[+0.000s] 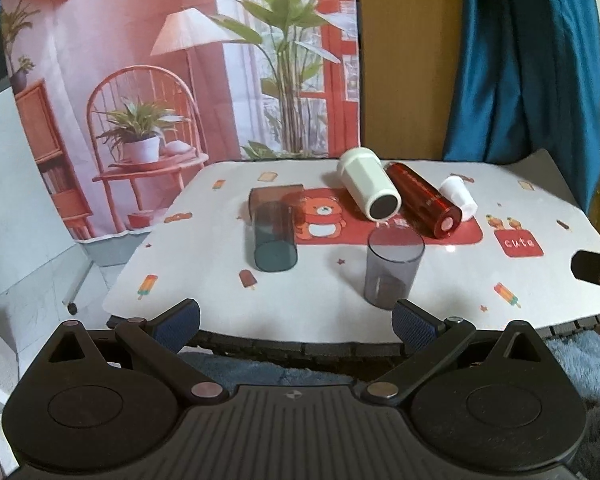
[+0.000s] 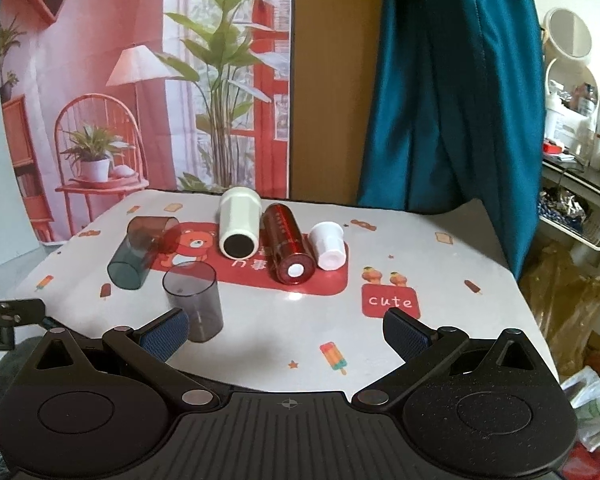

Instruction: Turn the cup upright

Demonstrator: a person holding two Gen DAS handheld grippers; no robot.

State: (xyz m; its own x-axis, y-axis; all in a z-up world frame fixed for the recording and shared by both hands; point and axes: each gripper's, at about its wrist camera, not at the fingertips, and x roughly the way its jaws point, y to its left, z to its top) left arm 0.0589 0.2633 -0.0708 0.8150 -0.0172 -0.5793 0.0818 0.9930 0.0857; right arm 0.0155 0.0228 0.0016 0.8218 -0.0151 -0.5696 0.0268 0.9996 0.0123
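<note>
**Five cups on a patterned worktop, both claws open and empty**

A smoky grey see-through cup [image 1: 394,266] stands nearest the front edge, its flat closed end on top, which suggests it is upside down; something dark shows near its bottom, too unclear to name. Behind and to its left, a teal see-through cup [image 1: 273,236] lies on its side with one round end toward the viewer, and a reddish-brown tinted piece [image 1: 276,196] sits at its far end, overlapping it. Further back, three more containers lie side by side on their sides: a white cup [image 1: 368,188] with a dark round end facing forward, a dark red cylinder [image 1: 422,200] touching it, and a small white cup [image 1: 458,199] just beside that. All five appear empty.

The left claw [image 1: 296,320] is spread wide and grips nothing; its right fingertip shows just in front of the grey cup's base, and whether they touch cannot be told. The right claw [image 2: 286,330] is likewise spread wide and empty, with the grey cup near its left fingertip.

The worktop [image 1: 440,300] wears a white cloth printed with ice lollies, a red panel with a cartoon bear [image 1: 320,218], and a red square reading "cute" [image 2: 391,301]. Behind hangs a backdrop [image 1: 160,80] showing a pink room with a chair, lamp and plants, next to a teal curtain [image 2: 452,92]. Cluttered shelves [image 2: 580,152] stand far right.
</note>
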